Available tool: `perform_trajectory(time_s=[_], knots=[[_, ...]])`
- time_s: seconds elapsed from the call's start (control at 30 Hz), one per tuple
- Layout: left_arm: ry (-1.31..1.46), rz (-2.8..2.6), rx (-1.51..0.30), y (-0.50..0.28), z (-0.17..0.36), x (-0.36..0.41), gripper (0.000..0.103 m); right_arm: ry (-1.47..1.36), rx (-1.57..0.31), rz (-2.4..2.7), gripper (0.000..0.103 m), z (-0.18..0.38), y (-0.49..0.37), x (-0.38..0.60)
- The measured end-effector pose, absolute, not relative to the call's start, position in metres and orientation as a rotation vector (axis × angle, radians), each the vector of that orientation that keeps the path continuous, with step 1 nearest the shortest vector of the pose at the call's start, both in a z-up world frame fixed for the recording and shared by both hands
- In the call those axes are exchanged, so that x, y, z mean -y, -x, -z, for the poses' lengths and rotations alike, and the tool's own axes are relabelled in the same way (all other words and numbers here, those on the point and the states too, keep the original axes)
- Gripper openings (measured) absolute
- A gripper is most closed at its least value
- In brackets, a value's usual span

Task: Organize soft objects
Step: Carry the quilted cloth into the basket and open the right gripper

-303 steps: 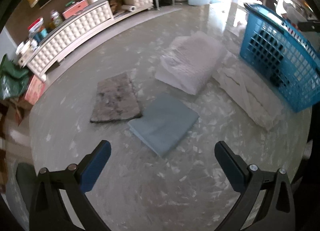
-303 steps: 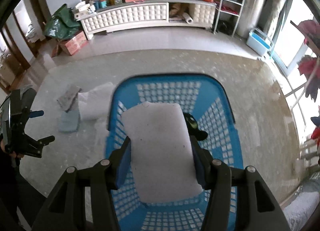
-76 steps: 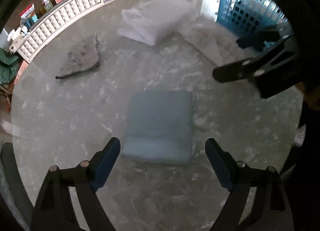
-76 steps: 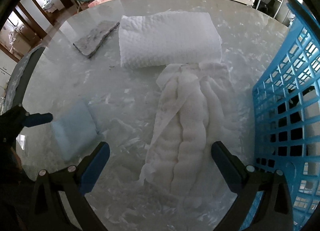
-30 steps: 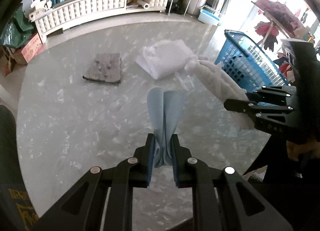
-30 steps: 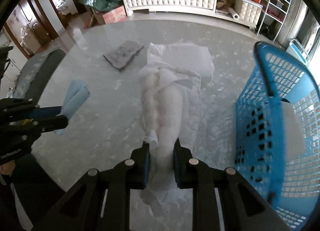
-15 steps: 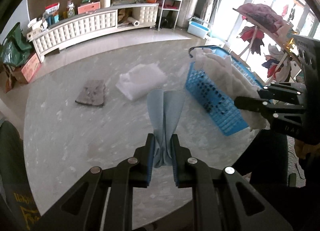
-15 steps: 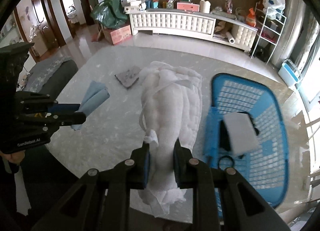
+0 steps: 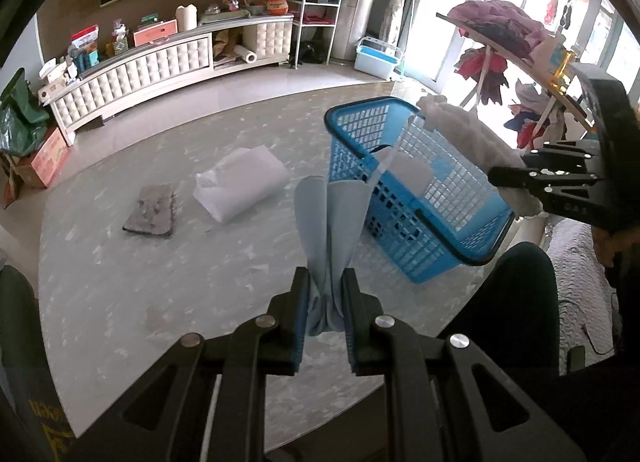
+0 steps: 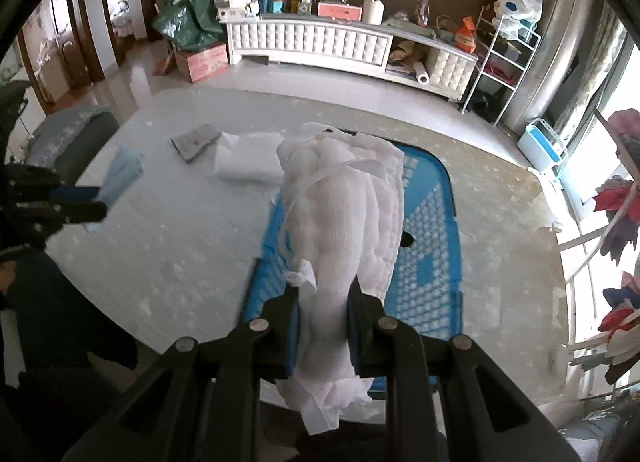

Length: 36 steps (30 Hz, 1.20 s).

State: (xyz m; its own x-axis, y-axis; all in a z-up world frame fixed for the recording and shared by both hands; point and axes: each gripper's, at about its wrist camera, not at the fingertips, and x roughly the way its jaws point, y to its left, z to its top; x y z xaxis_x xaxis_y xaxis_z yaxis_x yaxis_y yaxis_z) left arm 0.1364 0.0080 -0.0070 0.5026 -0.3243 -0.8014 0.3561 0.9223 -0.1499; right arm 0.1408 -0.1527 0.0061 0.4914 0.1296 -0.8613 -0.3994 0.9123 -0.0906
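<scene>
From the left wrist view, the left tongs [image 9: 325, 290] are clenched on a folded blue cloth [image 9: 330, 221], which sticks up between the pads above the bench [image 9: 120, 282]. Beyond it sit a blue basket [image 9: 420, 238], a folded white towel [image 9: 240, 187] and a grey cloth [image 9: 151, 210].

Over in the right wrist view, the right tongs [image 10: 323, 302] grip a bunched white blanket [image 10: 344, 221], which hangs over the basket's near end.

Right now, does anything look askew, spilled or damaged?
Nothing damaged or spilled. The blue basket sits tipped in the left wrist view, and a loose strip dangles from the white cloth over it.
</scene>
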Motion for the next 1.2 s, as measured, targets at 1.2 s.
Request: perform_trajectory(time_s=[1.2], knots=[[-0.038,0.496,-1.027,-0.169,0.031,0.041,0.014,0.52,-1.537,-0.555,0.02,0.137,-0.193,0.141]])
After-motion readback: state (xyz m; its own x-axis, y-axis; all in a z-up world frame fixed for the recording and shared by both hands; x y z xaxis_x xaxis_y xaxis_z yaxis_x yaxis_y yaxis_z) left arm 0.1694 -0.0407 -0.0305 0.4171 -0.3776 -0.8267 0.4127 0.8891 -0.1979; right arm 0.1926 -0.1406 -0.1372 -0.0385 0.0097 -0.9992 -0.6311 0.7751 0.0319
